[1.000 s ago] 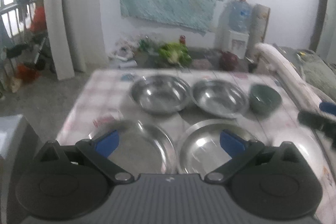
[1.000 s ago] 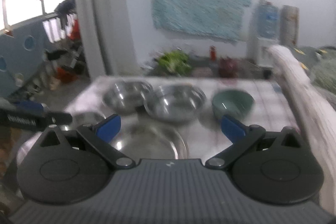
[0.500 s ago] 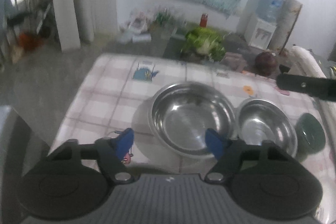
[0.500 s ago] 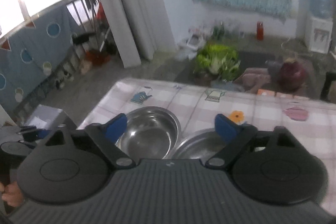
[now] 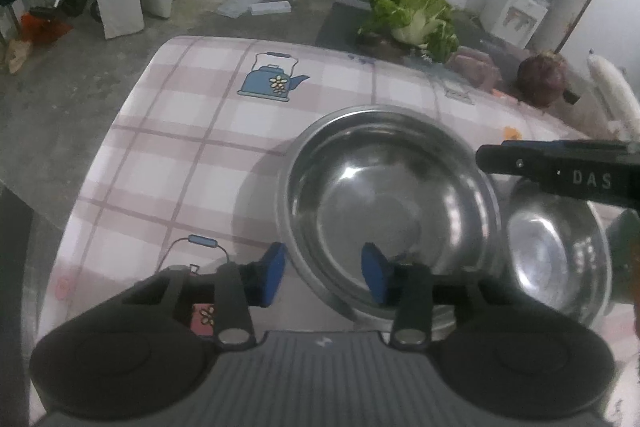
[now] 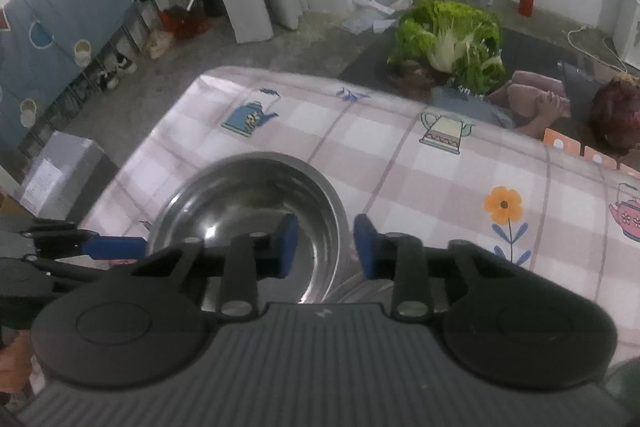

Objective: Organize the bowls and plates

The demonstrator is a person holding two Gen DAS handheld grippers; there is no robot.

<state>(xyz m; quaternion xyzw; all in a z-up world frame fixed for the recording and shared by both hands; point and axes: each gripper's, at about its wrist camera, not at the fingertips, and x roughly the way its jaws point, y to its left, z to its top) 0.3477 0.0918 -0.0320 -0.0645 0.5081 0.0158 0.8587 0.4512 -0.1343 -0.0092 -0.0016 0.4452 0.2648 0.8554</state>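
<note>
My left tool [image 5: 324,277] has just been closing, its blue pads straddling the near-left rim of the large steel bowl [image 5: 390,203] on the checked desk [image 5: 180,131] with a gap still showing. My right tool [image 6: 325,247] has been closing too, straddling that bowl's right rim, not visibly clamped. A smaller steel bowl [image 5: 556,259] sits just right of it.

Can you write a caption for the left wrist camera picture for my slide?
Left gripper, its jaws just closing, straddles the near rim of a big steel bowl on a checked tablecloth.
</note>
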